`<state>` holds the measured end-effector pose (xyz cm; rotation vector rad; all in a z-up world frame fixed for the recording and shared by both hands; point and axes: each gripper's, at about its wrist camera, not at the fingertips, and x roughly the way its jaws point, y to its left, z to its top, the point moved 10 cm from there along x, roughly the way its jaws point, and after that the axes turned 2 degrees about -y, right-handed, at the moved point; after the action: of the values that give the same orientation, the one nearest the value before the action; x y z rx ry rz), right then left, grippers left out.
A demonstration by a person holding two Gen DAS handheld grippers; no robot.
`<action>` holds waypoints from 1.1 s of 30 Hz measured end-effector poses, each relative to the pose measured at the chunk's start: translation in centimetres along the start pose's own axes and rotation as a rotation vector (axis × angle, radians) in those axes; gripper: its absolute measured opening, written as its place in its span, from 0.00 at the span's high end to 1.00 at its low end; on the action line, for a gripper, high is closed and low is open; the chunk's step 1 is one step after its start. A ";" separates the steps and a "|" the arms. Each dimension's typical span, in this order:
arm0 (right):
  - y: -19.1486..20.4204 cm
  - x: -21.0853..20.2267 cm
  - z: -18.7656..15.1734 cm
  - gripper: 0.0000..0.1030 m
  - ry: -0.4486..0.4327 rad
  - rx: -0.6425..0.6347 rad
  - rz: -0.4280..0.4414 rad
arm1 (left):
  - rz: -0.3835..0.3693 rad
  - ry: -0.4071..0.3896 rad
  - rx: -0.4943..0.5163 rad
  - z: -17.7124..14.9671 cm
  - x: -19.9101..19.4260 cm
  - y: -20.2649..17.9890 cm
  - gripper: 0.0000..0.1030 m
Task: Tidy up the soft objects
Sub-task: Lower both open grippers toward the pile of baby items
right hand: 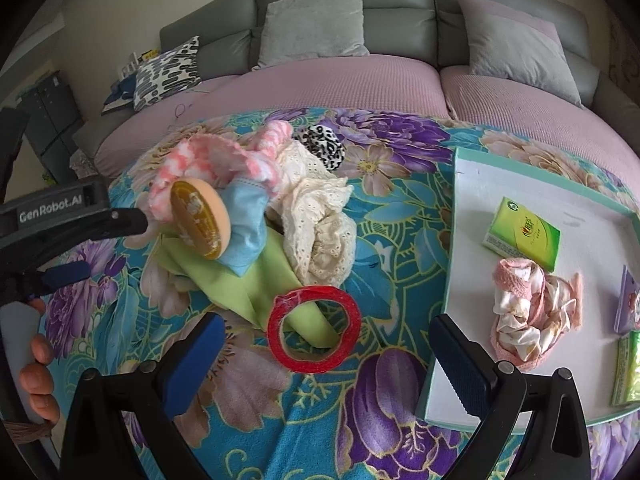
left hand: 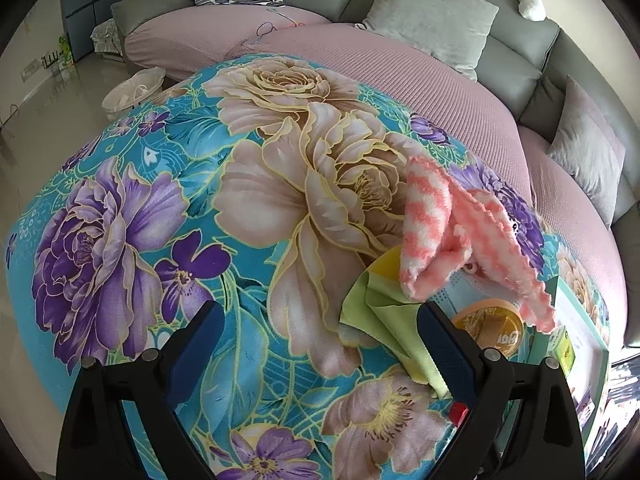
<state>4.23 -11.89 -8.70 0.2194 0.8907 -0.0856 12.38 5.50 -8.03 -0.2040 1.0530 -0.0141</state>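
A pile of soft things lies on the floral blanket: a pink-and-white fuzzy cloth, a cream lace cloth, a light blue cloth, a green cloth, a leopard scrunchie and an orange round sponge. A red tape ring lies in front. A white tray on the right holds a pink floral cloth and a green tissue pack. My left gripper is open, left of the pile. My right gripper is open above the tape ring.
A grey sofa with pink seat covers and grey cushions runs behind the blanket. A patterned pillow lies at the left. More packets sit at the tray's right edge. A white basket stands on the floor.
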 end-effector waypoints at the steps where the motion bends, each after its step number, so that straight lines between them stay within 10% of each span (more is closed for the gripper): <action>1: 0.2 0.1 -0.1 0.00 0.004 -0.007 0.003 | -0.002 -0.001 0.000 0.0 0.0 -0.1 0.06; 33: -0.3 2.5 -1.3 0.24 0.074 0.028 0.026 | -0.175 -0.033 0.129 -0.5 -2.0 -5.8 0.06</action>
<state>4.77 -11.88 -11.47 0.2618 0.9602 -0.0659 11.44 -0.08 -5.50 -0.1787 0.9948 -0.2353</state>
